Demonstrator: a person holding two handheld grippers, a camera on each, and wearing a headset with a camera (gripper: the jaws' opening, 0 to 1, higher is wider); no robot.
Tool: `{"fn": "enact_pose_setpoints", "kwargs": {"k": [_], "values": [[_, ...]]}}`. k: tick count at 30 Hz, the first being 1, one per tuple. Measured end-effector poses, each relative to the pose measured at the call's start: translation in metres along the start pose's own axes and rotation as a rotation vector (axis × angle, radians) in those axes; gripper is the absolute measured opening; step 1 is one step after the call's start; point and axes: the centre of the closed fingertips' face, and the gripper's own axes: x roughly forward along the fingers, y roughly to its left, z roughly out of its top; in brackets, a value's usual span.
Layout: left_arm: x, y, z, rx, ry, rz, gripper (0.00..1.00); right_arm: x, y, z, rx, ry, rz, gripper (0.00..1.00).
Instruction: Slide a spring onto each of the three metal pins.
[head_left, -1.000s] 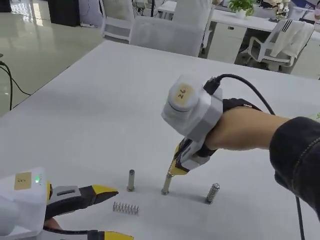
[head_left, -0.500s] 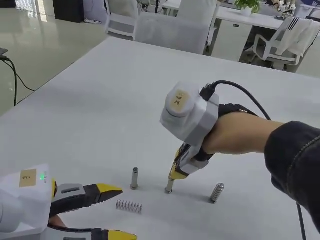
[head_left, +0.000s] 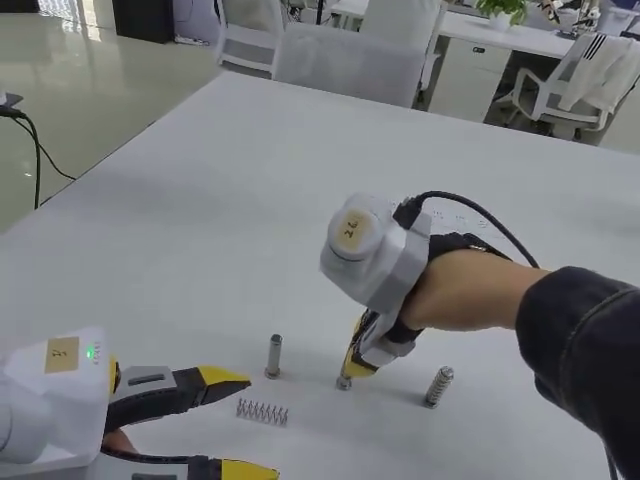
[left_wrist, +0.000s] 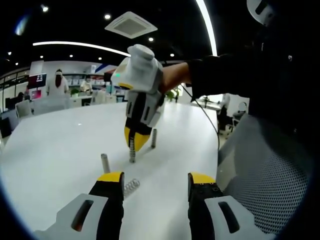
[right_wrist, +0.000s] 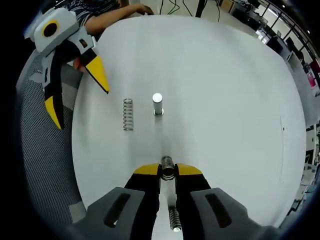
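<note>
Three metal pins stand in a row on the white table (head_left: 200, 200). The left pin (head_left: 274, 356) (right_wrist: 157, 104) is bare. A spring sits on the right pin (head_left: 438, 386) (left_wrist: 154, 138). My right gripper (head_left: 352, 366) (right_wrist: 168, 172) points down over the middle pin (head_left: 343, 382) and is shut on a spring (right_wrist: 168, 168) (left_wrist: 132, 150) at the pin's top. A loose spring (head_left: 263, 412) (right_wrist: 128, 114) (left_wrist: 131, 186) lies flat in front of the left pin. My left gripper (head_left: 243, 425) (left_wrist: 156, 180) hovers open just short of that loose spring, holding nothing.
Office chairs (head_left: 345, 60) and desks stand beyond the table's far edge. A black cable (head_left: 480, 225) runs from the right gripper across the table. A person's dark sleeve (head_left: 580, 350) reaches in from the right. The table's left edge drops to the floor (head_left: 60, 120).
My right gripper has moved down over the middle pin, so less of the pin shows below its tips. The left gripper has stayed open in place.
</note>
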Motion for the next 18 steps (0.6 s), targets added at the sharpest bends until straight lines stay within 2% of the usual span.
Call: {"fn": "enact_pose_setpoints", "kwargs": {"k": [11, 18], "values": [[0.000, 0.000, -0.001, 0.002, 0.006, -0.001, 0.45, 0.012, 0.001, -0.009, -0.003, 0.031, 0.002, 0.08], [0.001, 0.000, -0.002, 0.001, 0.010, -0.003, 0.45, 0.010, 0.001, -0.008, 0.006, 0.014, 0.007, 0.09]]}}
